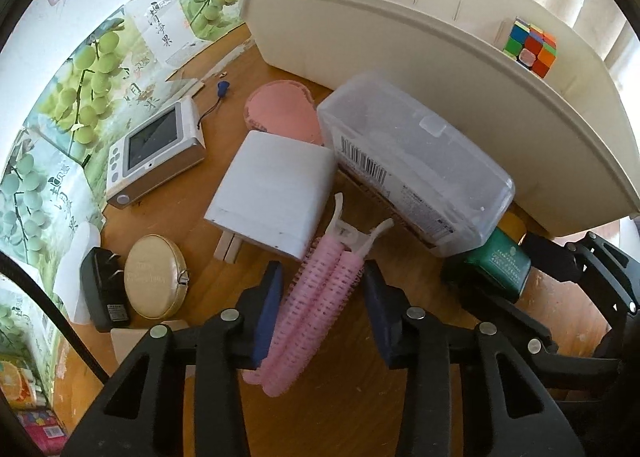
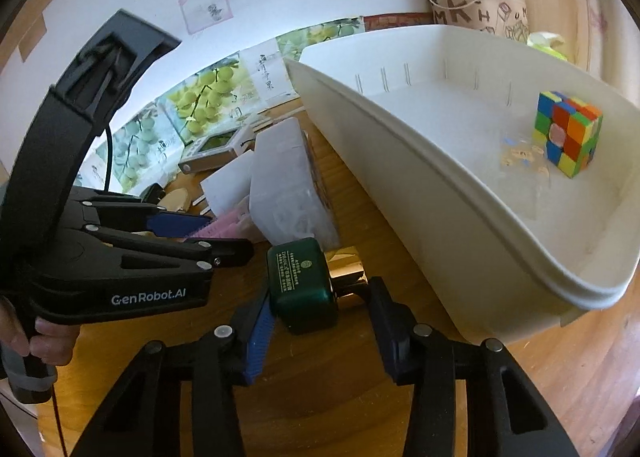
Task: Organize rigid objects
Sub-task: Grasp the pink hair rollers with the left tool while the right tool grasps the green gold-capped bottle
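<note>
On the wooden table [image 1: 352, 409] a clutter crowds the near side of the white bin [image 1: 440, 69], which holds a Rubik's cube [image 2: 568, 133]. A clear plastic box [image 1: 416, 161] lies against the bin's wall, a white block [image 1: 272, 193] just left of it and a pink round pad [image 1: 280, 109] beyond. Farther left sit a small screen device [image 1: 156, 149], a cream oval case [image 1: 156, 281] and a black plug adapter [image 1: 104, 289]. The left tongs [image 1: 320, 305] point steeply down, their blue pads pressing a pink hair-roller clip [image 1: 316, 297] from both sides. The right tongs [image 2: 320, 317] straddle a green bottle with a gold cap [image 2: 304, 285]; the left pad touches it, the right stands clear, so no grip yet.
</note>
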{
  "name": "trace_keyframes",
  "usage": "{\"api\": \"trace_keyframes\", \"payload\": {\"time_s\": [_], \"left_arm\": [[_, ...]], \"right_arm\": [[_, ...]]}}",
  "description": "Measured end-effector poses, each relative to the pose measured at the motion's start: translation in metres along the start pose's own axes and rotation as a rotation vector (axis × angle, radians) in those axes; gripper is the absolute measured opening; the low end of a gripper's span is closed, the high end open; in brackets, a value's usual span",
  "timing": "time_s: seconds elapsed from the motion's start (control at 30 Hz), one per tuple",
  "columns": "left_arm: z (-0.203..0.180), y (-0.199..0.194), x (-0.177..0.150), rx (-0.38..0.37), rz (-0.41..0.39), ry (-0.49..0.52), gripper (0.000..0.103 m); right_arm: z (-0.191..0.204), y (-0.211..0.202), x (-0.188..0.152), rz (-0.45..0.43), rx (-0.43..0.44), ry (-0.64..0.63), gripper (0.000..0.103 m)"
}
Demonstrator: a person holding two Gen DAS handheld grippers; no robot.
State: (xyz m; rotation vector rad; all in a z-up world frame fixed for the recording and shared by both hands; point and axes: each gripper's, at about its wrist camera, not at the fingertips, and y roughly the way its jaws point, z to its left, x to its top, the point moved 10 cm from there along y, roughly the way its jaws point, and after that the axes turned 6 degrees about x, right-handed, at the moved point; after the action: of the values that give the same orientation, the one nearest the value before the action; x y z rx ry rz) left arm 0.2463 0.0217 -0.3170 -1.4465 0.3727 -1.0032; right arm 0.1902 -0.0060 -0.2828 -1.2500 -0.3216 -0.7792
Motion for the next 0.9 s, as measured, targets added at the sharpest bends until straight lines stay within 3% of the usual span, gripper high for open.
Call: {"api": "trace_keyframes", "payload": {"time_s": [0.13,0.43,0.9], "left_arm": [[-0.002,-0.002,-0.003,-0.022,-0.001,-0.013,0.035],[-0.005,-0.008,-0.014,-0.032,0.004,-0.066,0.03],[-0.008,-0.03,-0.058,-0.113,0.056,-0.375,0.03]], "right_arm": [[0.0,-0.001,-0.001,0.007,-0.004,-0.009,0.045],[0.007,-0.008,-0.012,0.06,-0.022,-0.101,0.045],[0.007,-0.028,-0.033,0.21,0.023,-0.205,0.045]]}}
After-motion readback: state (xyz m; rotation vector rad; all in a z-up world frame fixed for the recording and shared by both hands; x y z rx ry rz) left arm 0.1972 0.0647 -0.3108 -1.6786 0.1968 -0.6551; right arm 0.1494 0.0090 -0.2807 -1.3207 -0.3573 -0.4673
